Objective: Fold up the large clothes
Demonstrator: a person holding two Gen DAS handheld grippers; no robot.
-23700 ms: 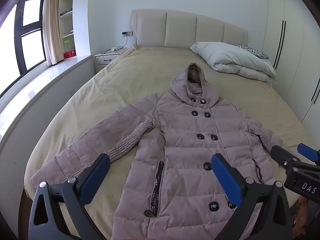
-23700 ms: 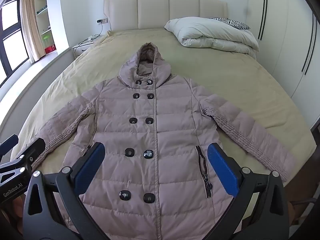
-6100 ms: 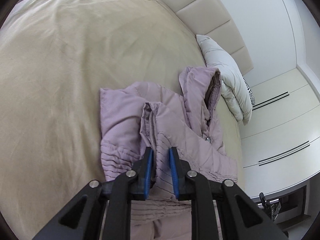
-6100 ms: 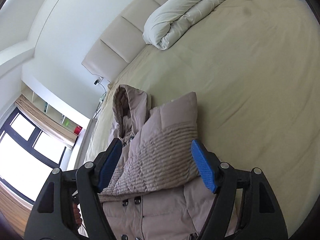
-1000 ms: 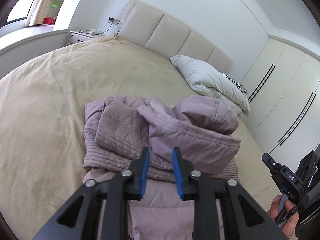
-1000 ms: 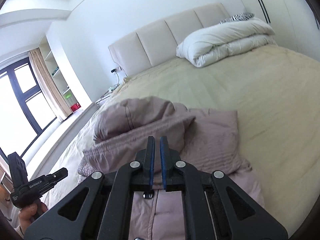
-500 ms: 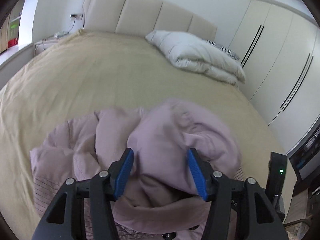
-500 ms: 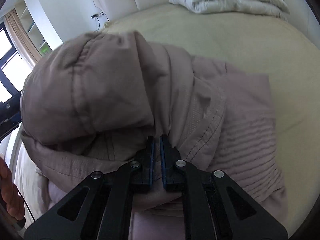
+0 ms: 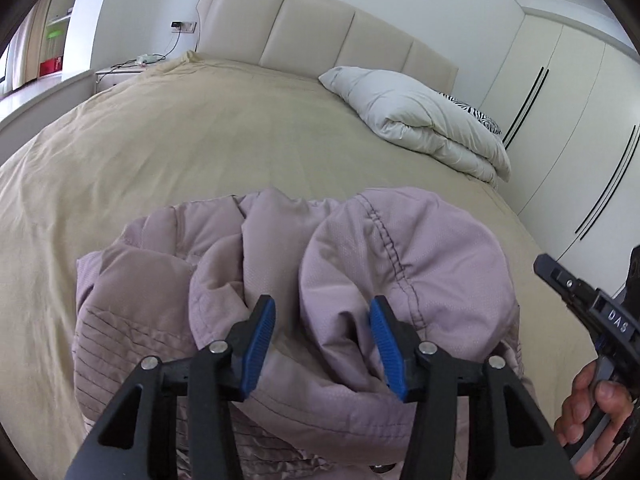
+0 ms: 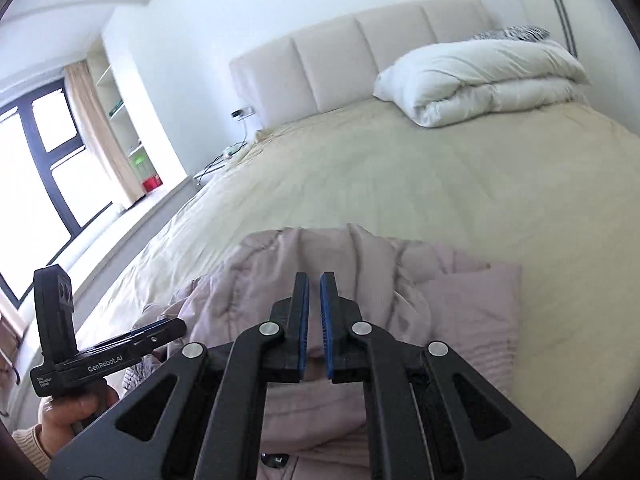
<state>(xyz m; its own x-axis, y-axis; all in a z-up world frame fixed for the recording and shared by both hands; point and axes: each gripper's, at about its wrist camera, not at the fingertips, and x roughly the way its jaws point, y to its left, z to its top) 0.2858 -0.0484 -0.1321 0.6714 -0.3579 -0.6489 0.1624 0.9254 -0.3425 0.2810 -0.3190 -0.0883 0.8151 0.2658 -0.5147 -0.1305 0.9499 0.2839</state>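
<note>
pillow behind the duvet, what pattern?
Black-and-white zebra stripes on the pillow; clearest in the left wrist view.

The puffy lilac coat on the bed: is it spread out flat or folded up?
Folded, loosely. The coat sits bunched, its hood flopped over the top and ribbed sleeve parts tucked across.

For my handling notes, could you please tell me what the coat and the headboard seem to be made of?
Coat: apparently a padded, quilted synthetic shell, matte mauve, with stitched seams and puffy folds; the filling cannot be seen. Headboard: upholstered panels, smooth cream with a slight sheen, possibly leather or faux leather.
</note>
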